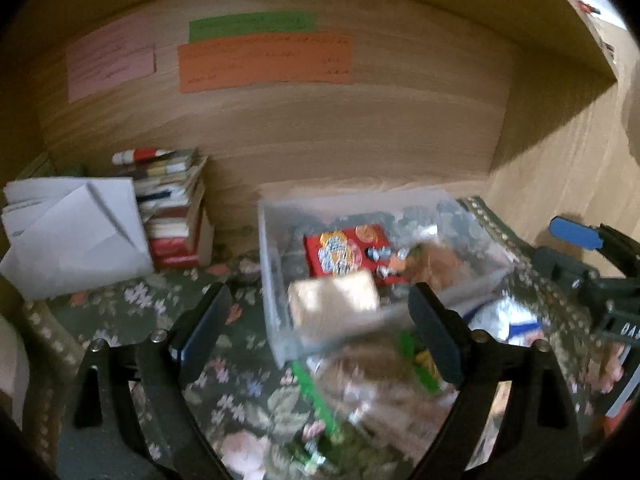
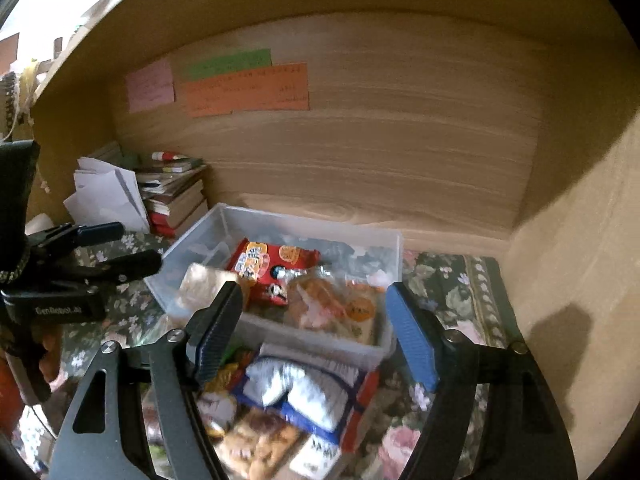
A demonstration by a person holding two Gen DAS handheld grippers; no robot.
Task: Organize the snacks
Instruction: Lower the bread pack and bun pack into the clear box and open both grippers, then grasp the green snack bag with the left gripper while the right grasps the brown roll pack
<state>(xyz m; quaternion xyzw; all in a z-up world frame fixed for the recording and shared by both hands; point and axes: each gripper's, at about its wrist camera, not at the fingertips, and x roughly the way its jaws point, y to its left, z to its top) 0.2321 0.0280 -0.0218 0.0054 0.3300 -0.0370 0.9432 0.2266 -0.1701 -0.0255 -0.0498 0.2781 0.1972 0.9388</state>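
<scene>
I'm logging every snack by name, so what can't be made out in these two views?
- Colored notes on the back wall: writing too small and blurred in both views.
- Snack pile in front of the clear bin: motion-blurred in the left wrist view.
- Blue and white packet: partly hidden by the right gripper; label unreadable.
- Book stack: titles too small.

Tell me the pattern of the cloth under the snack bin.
Dark green floral tablecloth with pale and pink blossoms; it shows best in the right wrist view.

A floral cloth (image 2: 460,280) carries a clear bin (image 2: 394,248), loose snack packets (image 2: 308,392), books (image 2: 180,200) and papers (image 2: 108,192).
</scene>
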